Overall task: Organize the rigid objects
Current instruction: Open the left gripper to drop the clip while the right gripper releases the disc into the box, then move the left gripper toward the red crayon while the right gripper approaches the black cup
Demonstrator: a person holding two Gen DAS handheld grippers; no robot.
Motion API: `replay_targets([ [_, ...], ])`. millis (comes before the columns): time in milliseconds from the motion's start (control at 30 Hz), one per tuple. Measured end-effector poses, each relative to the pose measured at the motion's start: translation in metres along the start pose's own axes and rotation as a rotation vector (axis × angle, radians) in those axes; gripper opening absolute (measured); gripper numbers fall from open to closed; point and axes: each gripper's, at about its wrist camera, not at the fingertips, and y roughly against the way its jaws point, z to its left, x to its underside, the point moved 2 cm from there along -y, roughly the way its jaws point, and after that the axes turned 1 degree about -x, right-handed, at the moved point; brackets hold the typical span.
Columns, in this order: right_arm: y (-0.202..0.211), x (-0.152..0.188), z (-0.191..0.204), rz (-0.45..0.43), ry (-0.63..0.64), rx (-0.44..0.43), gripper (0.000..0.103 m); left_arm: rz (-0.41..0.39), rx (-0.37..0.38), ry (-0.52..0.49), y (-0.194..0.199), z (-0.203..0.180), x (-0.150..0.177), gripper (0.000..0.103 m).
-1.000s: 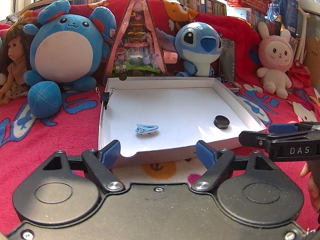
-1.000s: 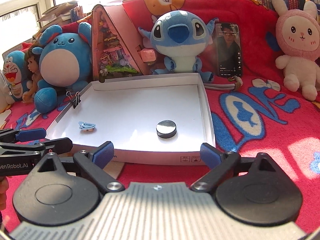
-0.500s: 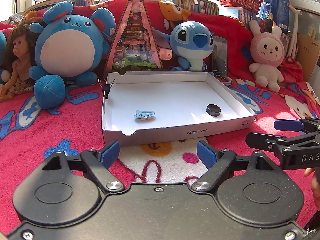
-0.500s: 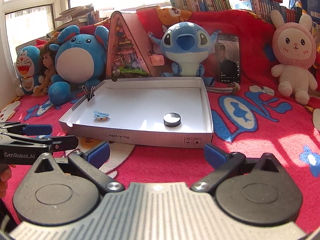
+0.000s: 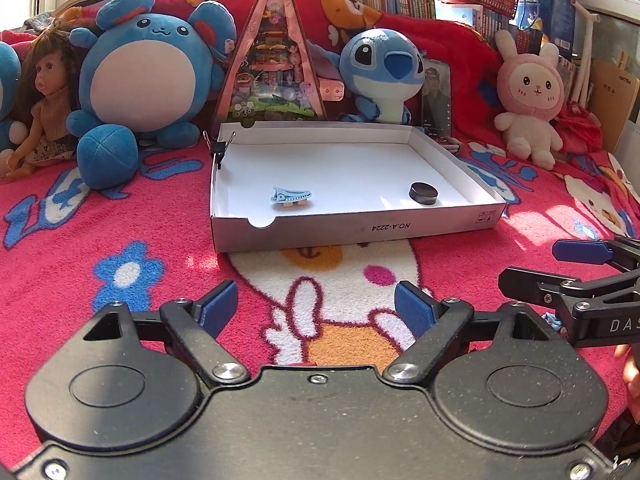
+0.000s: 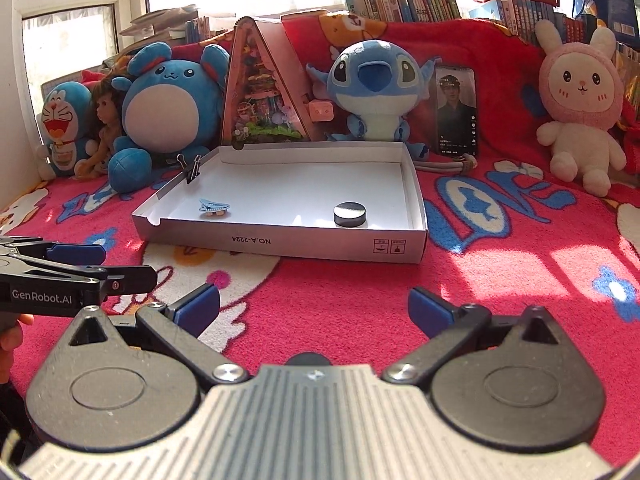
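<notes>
Two hand-held grippers are held low over a red cartoon-print blanket (image 5: 72, 264), both angled downward toward a shallow white cardboard box (image 5: 360, 230) at frame centre. The left gripper (image 5: 316, 306) is seen released, its blue pads (image 5: 218, 306) spread wide with only blanket between them; the right gripper (image 6: 314, 310) is likewise spread and empty. In the left wrist view the right gripper is cut off at the right edge, where only part of a hand (image 5: 632, 368) is shown; in the right wrist view the left gripper enters from the lower left. Inside the box, a small blue hair clip (image 5: 291, 196) is seen left of centre and a black round disc (image 5: 423, 193) near the right wall, the two well apart; a black binder clip (image 5: 219, 148) is fastened to the left wall. "NO.A-2224" is printed upside down on the box's front wall, "GenRobot.AI" is read on the left gripper and "DAS" on the right, its remainder cut off. Plush toys, a doll (image 5: 44, 100), a triangular diorama (image 5: 274, 60) and a propped phone (image 6: 456, 110) are lined up behind; book spines are too small to be read.
</notes>
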Motion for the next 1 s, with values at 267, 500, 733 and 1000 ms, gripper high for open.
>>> replay_targets([
  [267, 0.004, 0.011, 0.003, 0.003, 0.009, 0.017, 0.103, 0.012, 0.009, 0.013, 0.003, 0.004, 0.011, 0.085],
  [500, 0.013, 0.020, 0.009, -0.006, 0.027, 0.023, 0.103, 0.023, 0.014, 0.028, 0.007, 0.005, 0.020, 0.085],
  [733, 0.019, 0.029, 0.013, -0.002, 0.045, 0.030, 0.103, 0.029, 0.005, 0.031, 0.011, 0.006, 0.029, 0.085],
  [1000, 0.021, 0.037, 0.014, 0.004, 0.026, 0.015, 0.103, 0.046, 0.008, 0.043, 0.015, 0.009, 0.035, 0.069],
])
